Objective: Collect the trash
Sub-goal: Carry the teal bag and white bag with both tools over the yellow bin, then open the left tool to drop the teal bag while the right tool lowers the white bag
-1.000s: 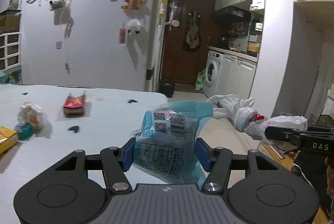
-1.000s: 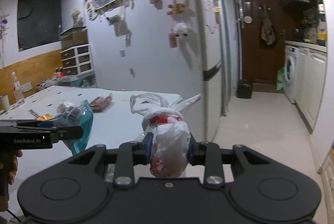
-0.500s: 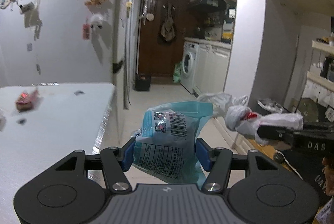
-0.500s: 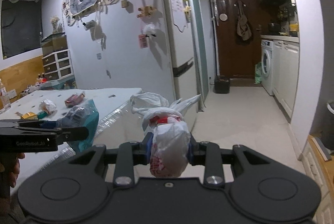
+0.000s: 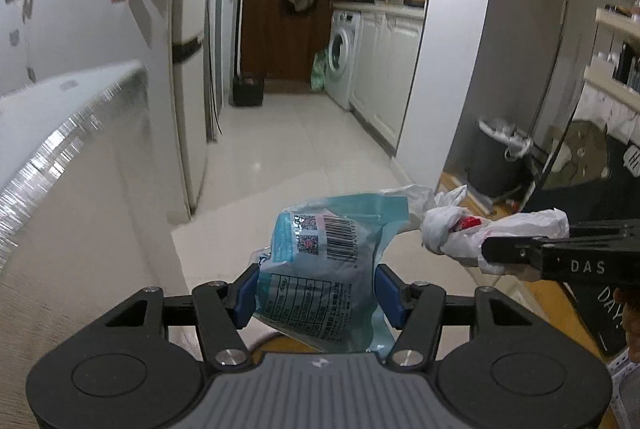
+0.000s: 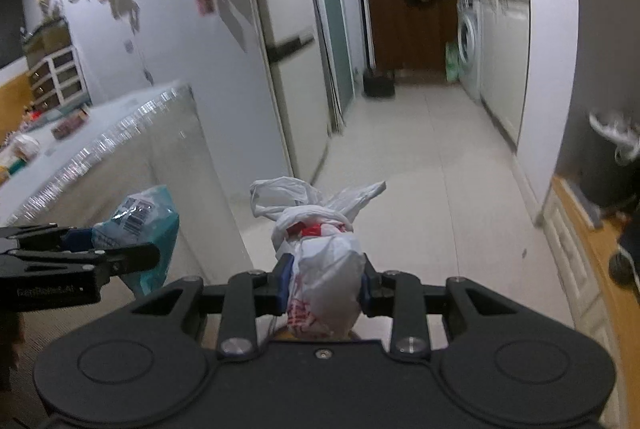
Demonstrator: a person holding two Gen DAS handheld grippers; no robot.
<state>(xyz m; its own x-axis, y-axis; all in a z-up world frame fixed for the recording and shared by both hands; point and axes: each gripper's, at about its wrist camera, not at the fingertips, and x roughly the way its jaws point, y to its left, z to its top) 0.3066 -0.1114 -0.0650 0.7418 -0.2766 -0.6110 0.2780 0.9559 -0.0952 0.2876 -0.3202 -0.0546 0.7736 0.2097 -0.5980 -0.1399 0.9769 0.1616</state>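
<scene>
My left gripper [image 5: 318, 291] is shut on a teal plastic package [image 5: 324, 269] with a barcode label, pressed between its blue pads. My right gripper [image 6: 325, 283] is shut on a knotted white plastic bag [image 6: 324, 261] with red print. Both are carried side by side in the air over the floor, past the table's end. In the left wrist view the white bag [image 5: 472, 233] and the right gripper's fingers [image 5: 516, 253] show at the right. In the right wrist view the teal package [image 6: 140, 225] and the left gripper [image 6: 80, 261] show at the left. A dark bin [image 5: 500, 157] with a white liner stands by the wall at the right.
The white table [image 6: 80, 153] with leftover scraps [image 6: 72, 123] lies to the left. A fridge [image 5: 188, 69] stands beyond it. A tiled corridor [image 6: 420, 157] runs ahead to a brown door, with a washing machine [image 5: 340, 57] and white cabinets on the right. The bin [image 6: 612, 165] stands near a wooden floor edge.
Both grippers have swung right, away from the table, and sunk lower, still holding their loads. The table has slid to the left edge and the bin has come into view.
</scene>
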